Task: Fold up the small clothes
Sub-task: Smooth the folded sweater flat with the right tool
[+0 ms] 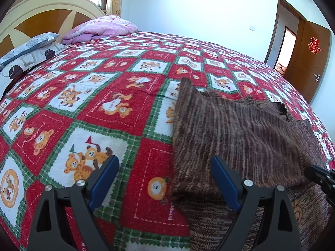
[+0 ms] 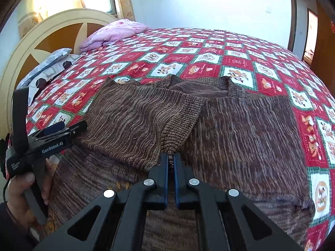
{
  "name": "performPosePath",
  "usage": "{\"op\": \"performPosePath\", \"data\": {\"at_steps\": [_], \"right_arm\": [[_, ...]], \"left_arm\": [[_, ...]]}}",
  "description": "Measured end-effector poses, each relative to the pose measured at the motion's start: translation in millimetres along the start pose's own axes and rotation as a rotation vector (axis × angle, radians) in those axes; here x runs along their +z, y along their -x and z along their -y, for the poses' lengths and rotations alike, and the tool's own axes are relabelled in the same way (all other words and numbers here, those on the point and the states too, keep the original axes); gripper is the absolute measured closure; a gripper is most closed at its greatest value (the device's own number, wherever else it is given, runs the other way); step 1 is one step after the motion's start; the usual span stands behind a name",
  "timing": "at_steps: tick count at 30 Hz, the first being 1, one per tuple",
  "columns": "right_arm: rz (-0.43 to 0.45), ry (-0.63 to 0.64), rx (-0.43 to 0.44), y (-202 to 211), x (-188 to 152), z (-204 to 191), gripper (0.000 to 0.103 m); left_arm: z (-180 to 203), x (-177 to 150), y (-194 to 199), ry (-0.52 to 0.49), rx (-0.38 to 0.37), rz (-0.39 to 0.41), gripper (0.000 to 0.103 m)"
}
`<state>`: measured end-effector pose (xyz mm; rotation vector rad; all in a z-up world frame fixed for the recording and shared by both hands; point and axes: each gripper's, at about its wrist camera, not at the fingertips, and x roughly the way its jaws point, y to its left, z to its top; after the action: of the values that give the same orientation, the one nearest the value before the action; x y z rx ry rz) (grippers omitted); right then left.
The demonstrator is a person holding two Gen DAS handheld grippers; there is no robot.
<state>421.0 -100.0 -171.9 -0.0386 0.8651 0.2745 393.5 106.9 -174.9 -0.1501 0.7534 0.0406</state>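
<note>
A brown striped knit sweater [image 2: 240,136] lies flat on the bed, neck toward the far side. Its left sleeve [image 2: 136,121] is folded across the chest, with the ribbed cuff [image 2: 182,123] pointing toward me. My right gripper [image 2: 170,155] is shut on the near corner of that cuff, and a pinch of knit shows between the blue pads. My left gripper [image 1: 165,160] stands wide open at the sweater's [image 1: 230,125] left edge, one finger over the knit and the other over the bedspread, holding nothing. A hand holds the left gripper [image 2: 71,126] at the left of the right wrist view.
The red, white and green bear-print bedspread [image 1: 104,104] covers the whole bed. A pink folded quilt [image 1: 100,28] and a grey patterned pillow [image 1: 27,50] lie by the headboard [image 1: 48,14] at the far left. An open wooden door [image 1: 309,62] stands at the far right.
</note>
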Motion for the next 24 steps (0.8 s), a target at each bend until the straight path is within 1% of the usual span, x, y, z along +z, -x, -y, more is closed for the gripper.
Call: {"op": "performPosePath", "data": {"at_steps": [1, 2, 3, 4, 5, 6, 7, 9, 11, 12, 13, 14, 15, 18, 22, 24], "right_arm": [[-0.027, 0.008, -0.020, -6.3, -2.0, 0.8, 0.099], [-0.009, 0.011, -0.038, -6.0, -2.9, 1.9, 0.096], [0.011, 0.007, -0.060, -3.4, -3.1, 3.4, 0.089], [0.022, -0.002, -0.106, -1.1, -1.8, 4.8, 0.064], [0.046, -0.014, -0.132, 3.8, -0.1, 6.3, 0.047], [0.076, -0.024, -0.117, 8.9, 1.1, 6.7, 0.047], [0.103, -0.022, -0.084, 14.3, 3.5, 4.8, 0.047], [0.117, 0.010, -0.056, 16.5, 7.1, -3.2, 0.047], [0.101, 0.027, 0.005, 8.1, 9.0, -9.2, 0.049], [0.064, 0.020, 0.029, -1.2, 9.3, -9.7, 0.050], [-0.001, 0.015, 0.021, -15.7, 6.1, -9.5, 0.059], [-0.005, 0.030, -0.003, -20.1, 1.6, -10.1, 0.061], [0.015, 0.050, -0.007, -16.9, -1.6, -12.9, 0.061], [0.007, 0.058, -0.001, -8.9, -7.5, -10.6, 0.061], [0.007, 0.041, 0.042, -9.1, -11.2, -0.4, 0.061], [0.008, 0.030, 0.049, -5.8, -12.7, 1.6, 0.061]], "left_arm": [[0.2, 0.0, -0.2, -0.002, 0.002, -0.001, 0.011], [0.7, -0.2, -0.1, -0.004, 0.006, -0.002, 0.011], [1.6, -0.1, -0.5, -0.009, 0.010, -0.005, 0.010], [2.5, -0.1, -0.9, -0.013, 0.013, -0.008, 0.010], [2.9, 0.1, -1.3, -0.015, 0.016, -0.010, 0.010], [3.3, 0.2, -1.9, -0.018, 0.019, -0.013, 0.009], [3.7, 0.4, -2.8, -0.020, 0.022, -0.015, 0.009], [4.8, 0.3, -3.6, -0.025, 0.028, -0.019, 0.009], [6.0, 0.2, -4.2, -0.030, 0.037, -0.023, 0.009], [6.9, 0.3, -4.9, -0.034, 0.045, -0.028, 0.009], [8.7, 0.4, -5.5, -0.041, 0.056, -0.032, 0.009], [10.3, 0.5, -5.7, -0.049, 0.068, -0.037, 0.009], [11.1, 0.1, -5.7, -0.054, 0.077, -0.043, 0.007], [11.7, -5.3, -1.1, -0.066, 0.108, -0.055, 0.002], [10.5, -10.0, 3.6, -0.062, 0.122, -0.044, 0.000], [12.3, -10.0, 3.9, -0.071, 0.135, -0.042, 0.000]]}}
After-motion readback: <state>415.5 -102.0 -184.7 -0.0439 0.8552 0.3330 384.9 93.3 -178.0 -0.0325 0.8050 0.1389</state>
